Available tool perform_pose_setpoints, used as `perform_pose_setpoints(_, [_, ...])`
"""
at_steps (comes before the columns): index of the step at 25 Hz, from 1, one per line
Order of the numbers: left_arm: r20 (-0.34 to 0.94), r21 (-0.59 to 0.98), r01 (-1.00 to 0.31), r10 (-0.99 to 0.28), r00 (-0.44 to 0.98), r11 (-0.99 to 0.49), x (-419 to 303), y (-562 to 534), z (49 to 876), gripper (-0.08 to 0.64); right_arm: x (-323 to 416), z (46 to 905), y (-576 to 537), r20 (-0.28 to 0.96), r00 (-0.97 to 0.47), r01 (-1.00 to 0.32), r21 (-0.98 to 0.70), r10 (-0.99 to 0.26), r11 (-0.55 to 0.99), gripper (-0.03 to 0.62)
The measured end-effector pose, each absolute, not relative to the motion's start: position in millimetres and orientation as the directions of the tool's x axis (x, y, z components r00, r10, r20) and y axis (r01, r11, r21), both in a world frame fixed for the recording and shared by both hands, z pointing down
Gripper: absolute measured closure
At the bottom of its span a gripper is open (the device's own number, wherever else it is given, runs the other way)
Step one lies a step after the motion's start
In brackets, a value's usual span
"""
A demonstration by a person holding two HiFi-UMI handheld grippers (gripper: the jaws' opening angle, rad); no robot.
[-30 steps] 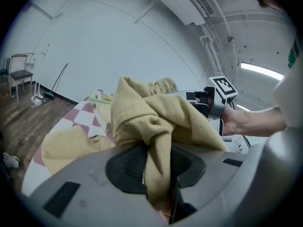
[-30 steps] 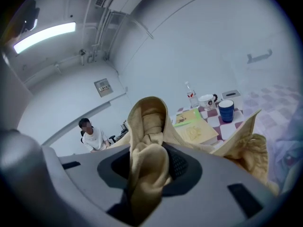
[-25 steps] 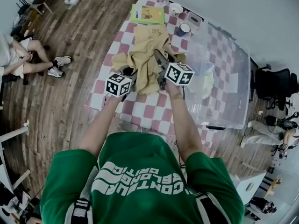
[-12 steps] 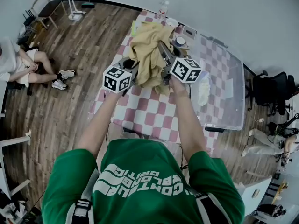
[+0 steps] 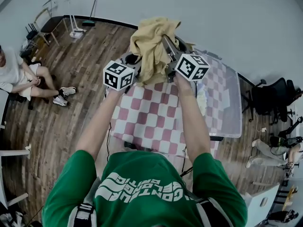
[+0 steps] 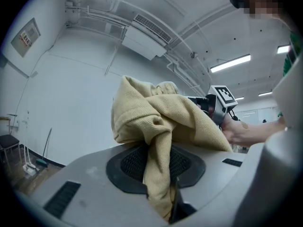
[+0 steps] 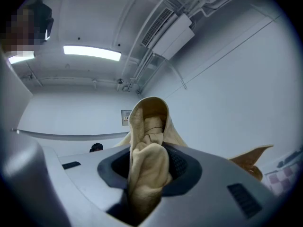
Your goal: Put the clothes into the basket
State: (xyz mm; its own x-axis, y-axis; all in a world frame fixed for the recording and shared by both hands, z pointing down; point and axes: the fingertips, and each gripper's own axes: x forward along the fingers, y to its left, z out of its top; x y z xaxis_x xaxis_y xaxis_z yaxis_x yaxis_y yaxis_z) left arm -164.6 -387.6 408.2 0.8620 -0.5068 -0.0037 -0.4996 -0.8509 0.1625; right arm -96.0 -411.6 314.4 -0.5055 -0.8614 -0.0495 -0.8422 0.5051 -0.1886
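Note:
A tan ribbed garment (image 5: 151,44) hangs in the air between both grippers, high above the red-and-white checked table (image 5: 151,122). My left gripper (image 5: 131,66) is shut on one bunched part of the garment (image 6: 158,141), which drapes over its lower jaw. My right gripper (image 5: 166,46) is shut on another fold of the garment (image 7: 147,160). The clear plastic basket (image 5: 227,103) stands on the table to the right, below the cloth, with a pale item (image 5: 202,96) inside. In the left gripper view the right gripper (image 6: 213,105) shows behind the cloth.
A person (image 5: 19,74) sits on the wooden floor at the left. A broom (image 5: 90,13) and a chair (image 5: 40,22) stand by the far wall. Black office chairs (image 5: 270,98) are at the right. The basket fills the table's right half.
Both grippers have risen with the garment, lifting it off the table until it hangs high in front of the far wall. The items at the table's far end are now hidden behind it.

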Motion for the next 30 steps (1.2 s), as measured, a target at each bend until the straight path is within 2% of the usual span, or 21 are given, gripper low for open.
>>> perform_pose_setpoints(8, [-0.081, 0.044, -0.49, -0.492, 0.867, -0.871, -137, -410, 326, 0.474, -70, 231, -419, -0.171, -0.488, -0.852, -0.121, -0.856, 0.509, 0.465])
perform_pose_setpoints(15, [-0.154, 0.006, -0.475, -0.47, 0.869, -0.88, -104, -409, 275, 0.474, -40, 180, -408, -0.239, -0.478, -0.86, -0.066, -0.845, 0.505, 0.465])
perform_pose_setpoints(30, [-0.249, -0.123, -0.382, -0.344, 0.905, -0.916, 28, -376, 174, 0.474, 88, 83, -355, -0.377, -0.389, -0.907, -0.005, -0.841, 0.422, 0.466])
